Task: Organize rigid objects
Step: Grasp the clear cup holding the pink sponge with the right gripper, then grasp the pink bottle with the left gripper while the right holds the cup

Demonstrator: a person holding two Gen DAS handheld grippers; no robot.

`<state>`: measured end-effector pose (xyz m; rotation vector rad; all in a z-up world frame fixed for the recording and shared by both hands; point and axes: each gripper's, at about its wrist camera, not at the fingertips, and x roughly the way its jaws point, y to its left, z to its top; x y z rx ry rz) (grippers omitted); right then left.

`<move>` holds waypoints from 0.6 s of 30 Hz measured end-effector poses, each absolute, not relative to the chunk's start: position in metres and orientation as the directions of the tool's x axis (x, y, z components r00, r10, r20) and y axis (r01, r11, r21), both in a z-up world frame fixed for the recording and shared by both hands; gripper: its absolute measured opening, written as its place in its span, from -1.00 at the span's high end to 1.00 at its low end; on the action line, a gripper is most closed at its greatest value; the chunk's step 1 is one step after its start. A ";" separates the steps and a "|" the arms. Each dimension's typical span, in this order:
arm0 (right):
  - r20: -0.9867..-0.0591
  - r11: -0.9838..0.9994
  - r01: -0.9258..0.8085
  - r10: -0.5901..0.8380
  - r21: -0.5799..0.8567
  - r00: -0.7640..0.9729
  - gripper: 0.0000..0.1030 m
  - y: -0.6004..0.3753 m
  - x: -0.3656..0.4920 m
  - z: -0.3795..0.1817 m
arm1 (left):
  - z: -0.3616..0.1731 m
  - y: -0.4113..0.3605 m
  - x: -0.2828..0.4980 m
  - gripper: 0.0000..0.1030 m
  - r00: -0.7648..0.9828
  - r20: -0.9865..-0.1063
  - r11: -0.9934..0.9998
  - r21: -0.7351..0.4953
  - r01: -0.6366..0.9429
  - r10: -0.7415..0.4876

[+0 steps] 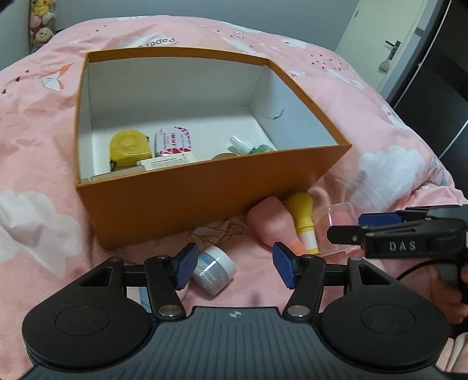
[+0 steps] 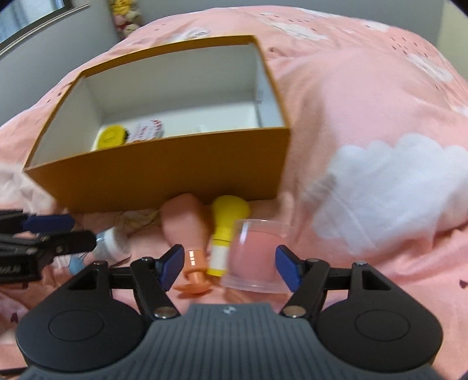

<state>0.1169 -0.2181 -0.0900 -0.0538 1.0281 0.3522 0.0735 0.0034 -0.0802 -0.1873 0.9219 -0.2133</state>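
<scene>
An open orange box (image 1: 187,193) (image 2: 163,181) stands on the pink bed. It holds a yellow tape measure (image 1: 128,147), a pink-and-white packet (image 1: 175,143), a small carton and a green spray bottle (image 1: 248,146). In front of it lie a white cream jar (image 1: 215,270) (image 2: 112,244), a pink bottle (image 1: 270,223) (image 2: 187,231), a yellow bottle (image 1: 304,222) (image 2: 225,231) and a clear cup (image 1: 340,225) (image 2: 257,257). My left gripper (image 1: 235,267) is open, the jar against its left pad. My right gripper (image 2: 229,270) is open around the bottle necks and the cup.
The bed cover (image 2: 380,117) is pink with white clouds and lies in soft folds. Stuffed toys (image 1: 41,23) hang at the far left wall. A door (image 1: 389,43) and a dark cabinet stand at the right.
</scene>
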 end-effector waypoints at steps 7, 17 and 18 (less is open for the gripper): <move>-0.875 0.963 -0.229 0.232 0.144 0.425 -0.19 -0.233 0.132 -0.105 | -0.083 -0.008 0.078 -0.34 0.569 -0.773 0.959 -0.243 0.145 -0.281; -0.874 0.960 -0.174 0.273 0.219 0.402 -0.15 -0.246 0.141 -0.113 | -0.088 -0.022 0.106 -0.20 0.510 -0.789 0.937 -0.329 0.119 -0.342; -0.865 0.960 -0.180 0.271 0.214 0.421 -0.15 -0.247 0.139 -0.108 | -0.090 -0.023 0.111 -0.20 0.499 -0.792 0.932 -0.345 0.111 -0.353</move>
